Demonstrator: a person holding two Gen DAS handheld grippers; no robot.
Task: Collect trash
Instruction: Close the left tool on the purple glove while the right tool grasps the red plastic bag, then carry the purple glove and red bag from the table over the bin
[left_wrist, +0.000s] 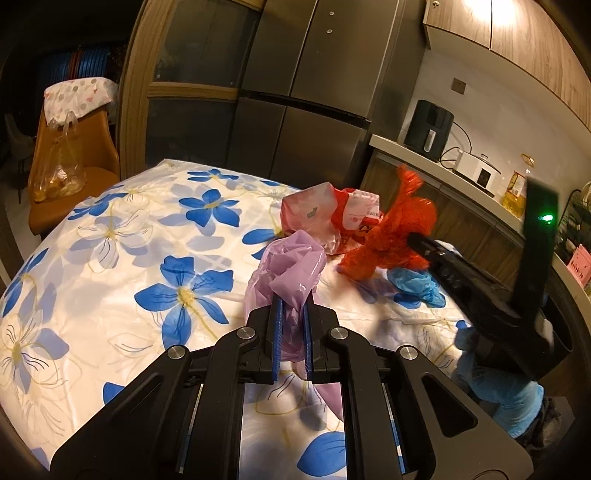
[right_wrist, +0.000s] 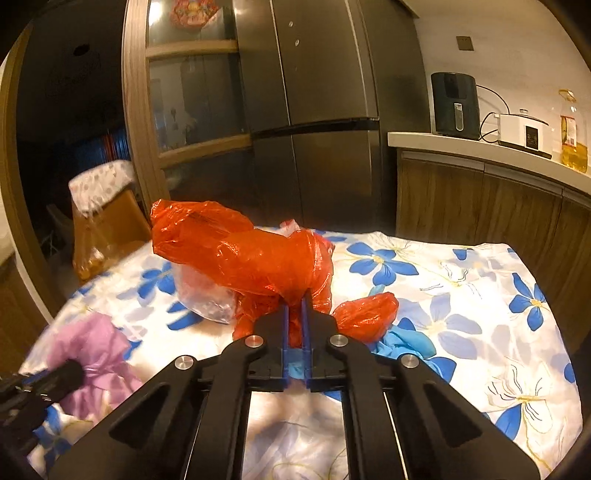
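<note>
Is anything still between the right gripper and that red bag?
No. The right gripper is shut on the red plastic bag; nothing sits between its pads and the plastic. No bin is visible.

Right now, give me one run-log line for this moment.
left hand-held gripper: shut on purple bag | right hand-held gripper: shut on orange bag | blue glove: on tablecloth

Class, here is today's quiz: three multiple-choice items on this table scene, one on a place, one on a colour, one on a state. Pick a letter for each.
1. Where is the blue glove?
A on the counter
B on the tablecloth beside the red bag
C on the chair

2. What colour is the bag in the left gripper?
A purple
B green
C black

3. The right gripper is
A wide open
B out of sight
C shut on the red bag

Answers:
1 B, it lies by the red plastic.
2 A, the purple bag sits between its pads.
3 C, its pads pinch red plastic.
</note>
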